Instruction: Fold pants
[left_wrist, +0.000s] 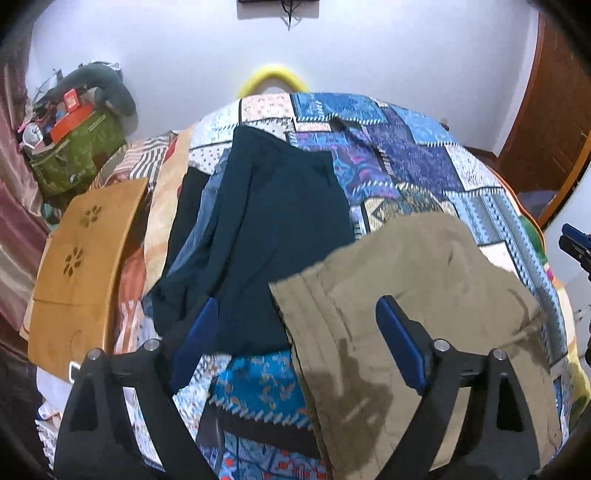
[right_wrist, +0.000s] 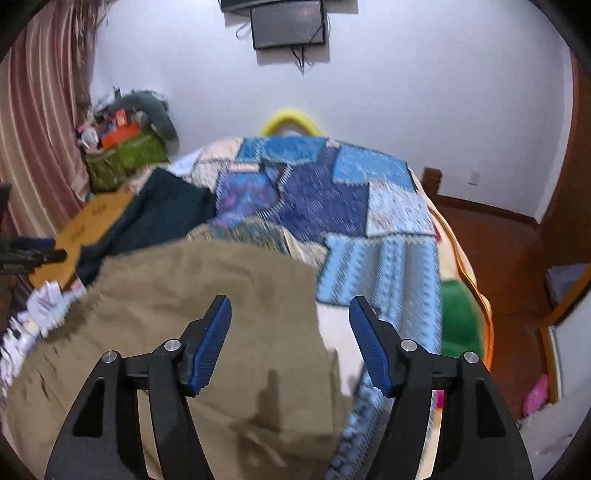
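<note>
The left gripper (left_wrist: 299, 343) stands with its blue ribbed pads spread wide and nothing between them, above the near edge of the khaki pants (left_wrist: 413, 295). The right gripper (right_wrist: 290, 343) is also parted, empty, over the same garment's right side (right_wrist: 207, 295). The pants lie folded in stacked layers on the patchwork quilt (left_wrist: 406, 155), their cloth creased and matte, the near end cut off by the frame. Beside them, to the left, lie dark teal pants (left_wrist: 273, 229), flat and smooth. The right-wrist view is blurred, so the quilt's print is hard to read. A wooden lap table (left_wrist: 85, 266) with flower cut-outs sits at the bed's left edge.
</note>
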